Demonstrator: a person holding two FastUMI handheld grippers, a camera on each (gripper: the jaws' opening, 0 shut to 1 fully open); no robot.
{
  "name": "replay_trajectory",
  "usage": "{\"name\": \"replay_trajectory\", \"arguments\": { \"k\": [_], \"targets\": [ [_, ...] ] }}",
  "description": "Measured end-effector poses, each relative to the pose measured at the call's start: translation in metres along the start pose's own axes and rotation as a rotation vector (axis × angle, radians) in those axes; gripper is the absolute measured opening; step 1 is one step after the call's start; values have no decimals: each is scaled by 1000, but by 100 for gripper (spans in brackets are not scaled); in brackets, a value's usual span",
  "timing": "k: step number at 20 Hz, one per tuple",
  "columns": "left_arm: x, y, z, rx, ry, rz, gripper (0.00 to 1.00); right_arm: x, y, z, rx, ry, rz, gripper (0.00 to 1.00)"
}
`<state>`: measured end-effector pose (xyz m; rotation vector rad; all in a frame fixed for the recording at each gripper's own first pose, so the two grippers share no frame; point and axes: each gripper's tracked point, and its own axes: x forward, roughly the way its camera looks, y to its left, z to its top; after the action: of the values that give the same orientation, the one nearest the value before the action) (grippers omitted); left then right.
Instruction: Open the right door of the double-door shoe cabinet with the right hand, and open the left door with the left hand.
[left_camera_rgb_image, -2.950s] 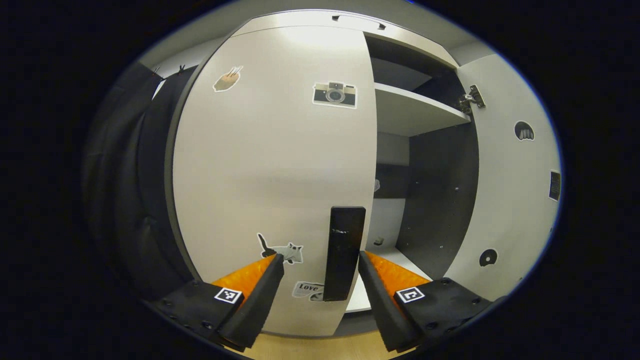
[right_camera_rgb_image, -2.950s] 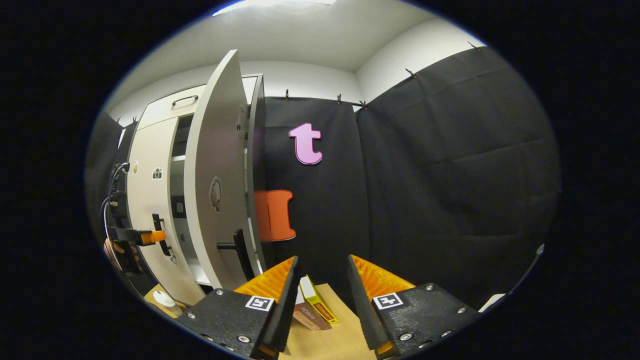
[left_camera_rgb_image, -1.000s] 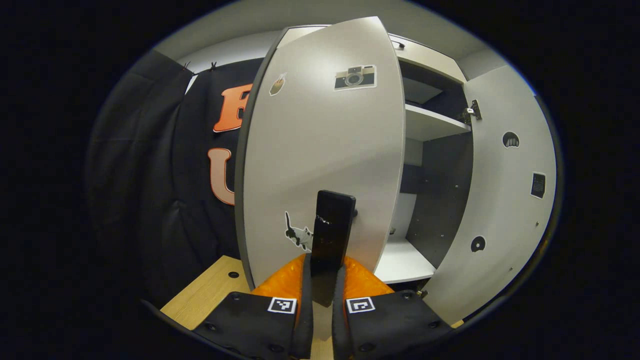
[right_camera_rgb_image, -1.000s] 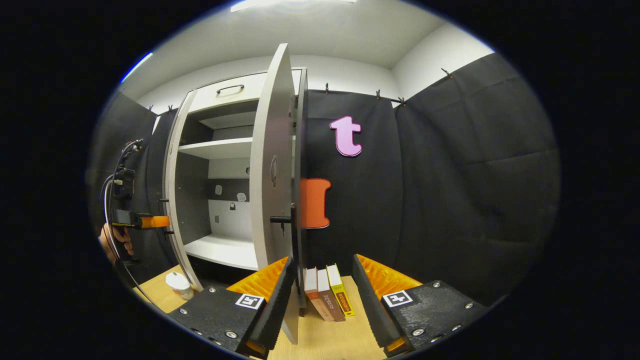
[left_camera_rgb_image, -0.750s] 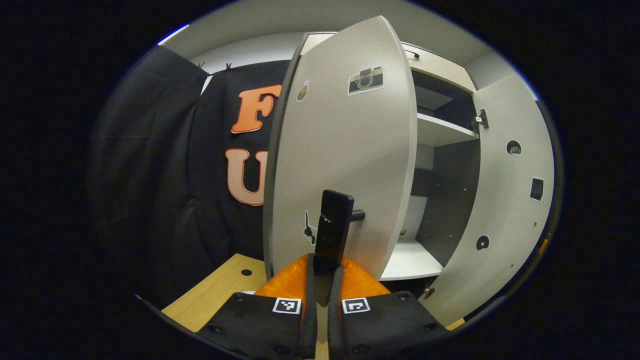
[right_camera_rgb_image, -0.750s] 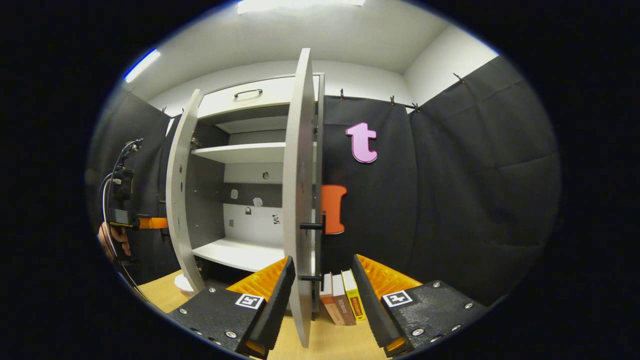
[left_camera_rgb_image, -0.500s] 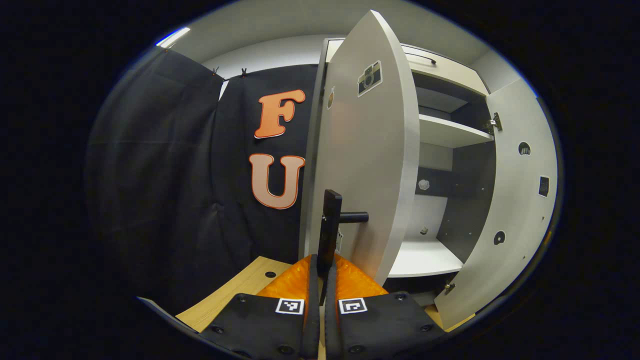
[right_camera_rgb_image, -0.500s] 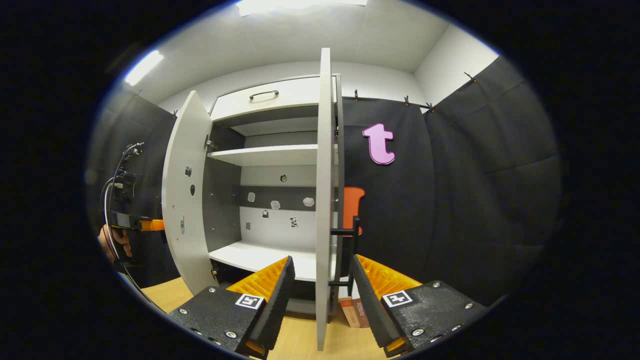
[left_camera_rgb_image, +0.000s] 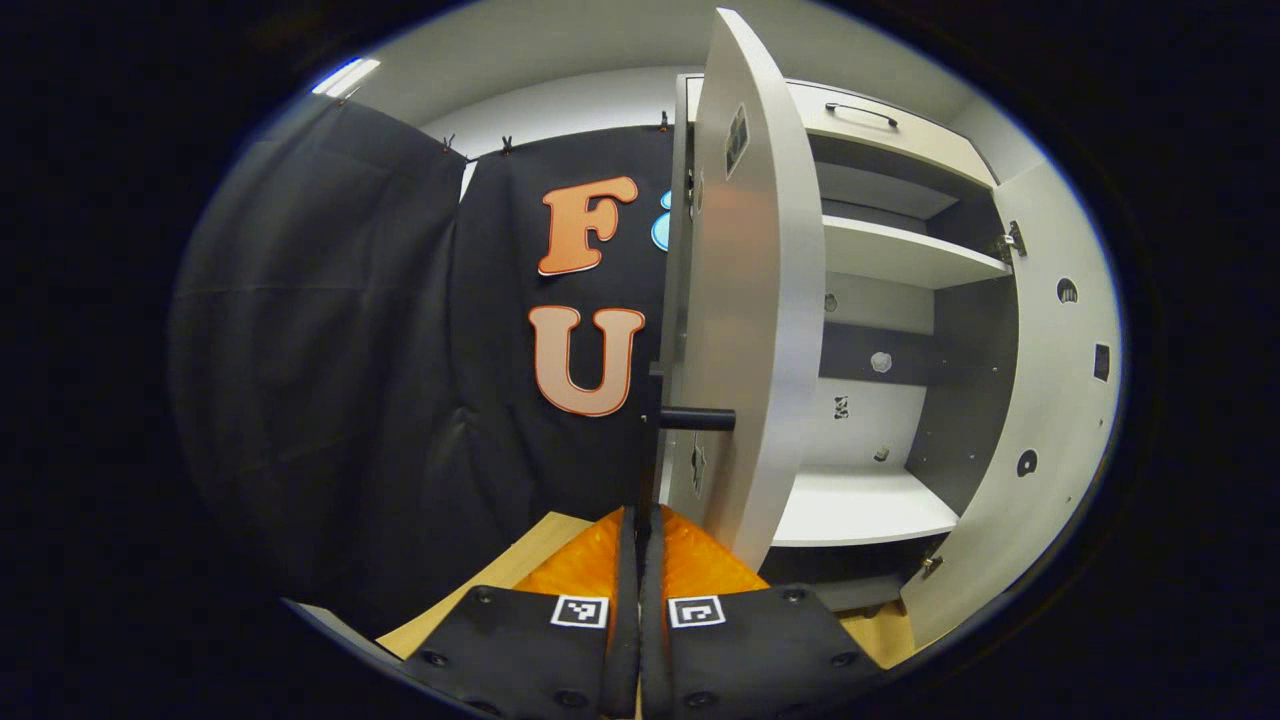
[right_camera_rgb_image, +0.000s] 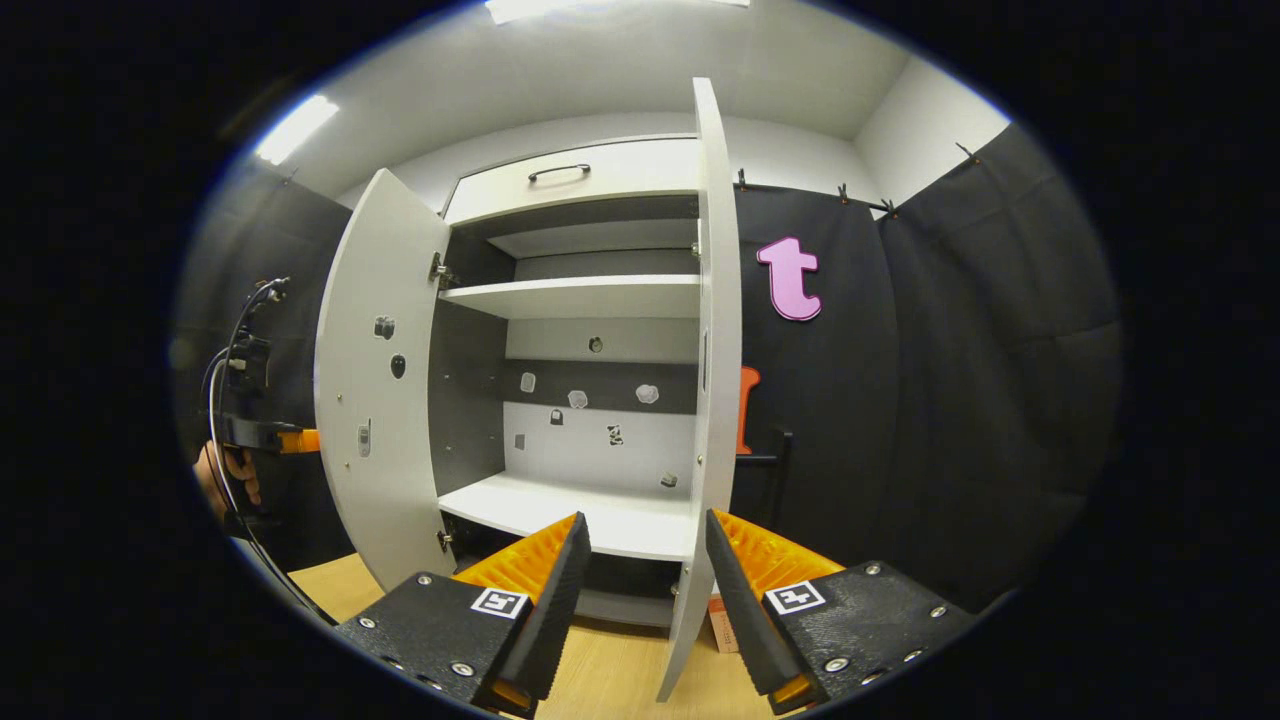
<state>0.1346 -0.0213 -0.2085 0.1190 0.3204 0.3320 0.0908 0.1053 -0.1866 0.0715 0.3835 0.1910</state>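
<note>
The tall white double-door shoe cabinet (right_camera_rgb_image: 590, 235) is seen standing open against the black cloth wall. Both of its doors are swung wide.

In the left gripper view, the white left door (left_camera_rgb_image: 745, 300) is seen almost edge-on, with its front turned to the left. A thin black bar handle (left_camera_rgb_image: 652, 440) is fixed to this door on a short black peg. The left gripper (left_camera_rgb_image: 638, 530) is closed tight on the lower end of that handle, and both fingers are pressed on it with hardly any gap left between them. In the right gripper view, the same gripper is seen far off at the left (right_camera_rgb_image: 285, 438), held in a person's hand (right_camera_rgb_image: 222, 478), with a black cable looped above it.

In the right gripper view, the white right door (right_camera_rgb_image: 712, 380) is also seen nearly edge-on, just past the right gripper (right_camera_rgb_image: 645, 535). The right gripper is spread wide open and nothing is held in it. The door's edge is lined up with the gap between the fingers, but it is not touched by them.

Inside the cabinet, a white upper shelf (right_camera_rgb_image: 575, 297) and a white lower shelf (right_camera_rgb_image: 560, 520) are seen. A white drawer with a dark handle (right_camera_rgb_image: 560, 172) is set at the top. The cabinet is stood on a light wooden counter (right_camera_rgb_image: 610, 690).
</note>
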Motion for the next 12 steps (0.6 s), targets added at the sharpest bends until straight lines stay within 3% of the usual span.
{"name": "replay_trajectory", "arguments": {
  "k": [6, 12],
  "targets": [
    [-5, 5, 1, 31, -6, 5, 8, 7, 13, 4, -24, -5, 15, 72],
    [-18, 48, 8, 73, -33, 113, 7, 12, 14, 8, -36, -12, 20, 72]
  ]
}}
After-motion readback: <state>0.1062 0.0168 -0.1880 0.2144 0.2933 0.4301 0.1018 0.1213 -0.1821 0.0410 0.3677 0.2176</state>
